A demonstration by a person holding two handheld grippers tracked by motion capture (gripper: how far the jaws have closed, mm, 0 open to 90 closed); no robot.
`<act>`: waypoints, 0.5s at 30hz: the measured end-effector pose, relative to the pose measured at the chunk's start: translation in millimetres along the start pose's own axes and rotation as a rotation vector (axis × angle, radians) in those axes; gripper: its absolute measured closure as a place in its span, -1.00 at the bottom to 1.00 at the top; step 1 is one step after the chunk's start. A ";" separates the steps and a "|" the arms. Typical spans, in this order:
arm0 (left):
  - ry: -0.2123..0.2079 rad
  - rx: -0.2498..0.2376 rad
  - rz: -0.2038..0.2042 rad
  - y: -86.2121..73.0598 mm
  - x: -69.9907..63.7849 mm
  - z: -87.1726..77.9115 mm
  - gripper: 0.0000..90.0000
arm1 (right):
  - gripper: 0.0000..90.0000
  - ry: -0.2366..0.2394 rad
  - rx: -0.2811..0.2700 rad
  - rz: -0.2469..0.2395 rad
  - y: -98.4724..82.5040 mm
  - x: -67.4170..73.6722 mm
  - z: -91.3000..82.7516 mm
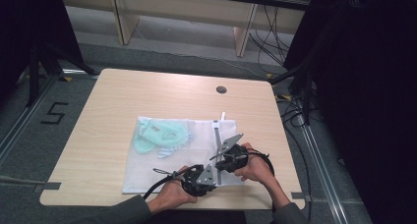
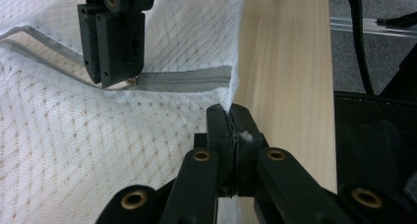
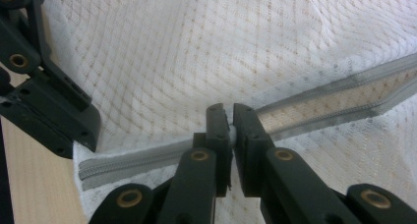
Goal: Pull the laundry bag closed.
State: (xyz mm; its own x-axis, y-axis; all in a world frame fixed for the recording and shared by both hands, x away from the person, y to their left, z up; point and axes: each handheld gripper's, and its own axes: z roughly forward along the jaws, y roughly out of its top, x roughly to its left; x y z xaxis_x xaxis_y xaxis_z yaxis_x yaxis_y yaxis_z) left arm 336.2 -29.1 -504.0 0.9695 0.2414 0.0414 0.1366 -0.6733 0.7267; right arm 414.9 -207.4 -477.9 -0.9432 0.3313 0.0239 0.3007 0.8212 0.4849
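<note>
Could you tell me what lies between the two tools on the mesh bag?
A short closed stretch of grey zipper on the white mesh bag runs between the left tool, clamped on the bag's corner, and the right tool at the slider, clearest in the left gripper view.

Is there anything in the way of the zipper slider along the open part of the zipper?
Nothing visible. The right hand-held gripper is shut on the slider of the mesh bag; ahead, the zipper lies open and bare. The left hand-held gripper pinches the bag's corner.
</note>
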 end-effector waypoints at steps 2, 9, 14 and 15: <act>-0.003 0.011 0.013 0.1 1.1 -0.9 0.97 | 0.92 -0.002 0.003 0.000 0.1 -0.4 0.0; 0.006 -0.012 -0.013 -0.5 -1.1 0.4 0.97 | 0.92 -0.003 0.004 0.017 0.4 -1.2 0.3; 0.005 -0.013 -0.011 -0.4 -1.1 0.1 0.97 | 0.92 -0.017 0.000 0.005 0.8 -2.9 0.1; 0.006 -0.013 -0.010 -0.2 -1.2 0.0 0.97 | 0.92 -0.014 0.003 0.004 1.0 -3.2 0.1</act>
State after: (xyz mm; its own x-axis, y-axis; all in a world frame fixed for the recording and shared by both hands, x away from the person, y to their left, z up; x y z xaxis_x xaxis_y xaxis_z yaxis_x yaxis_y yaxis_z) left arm 335.0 -29.3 -504.2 0.9669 0.2521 0.0386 0.1432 -0.6621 0.7356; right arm 418.2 -207.6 -477.6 -0.9400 0.3409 0.0132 0.3047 0.8215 0.4820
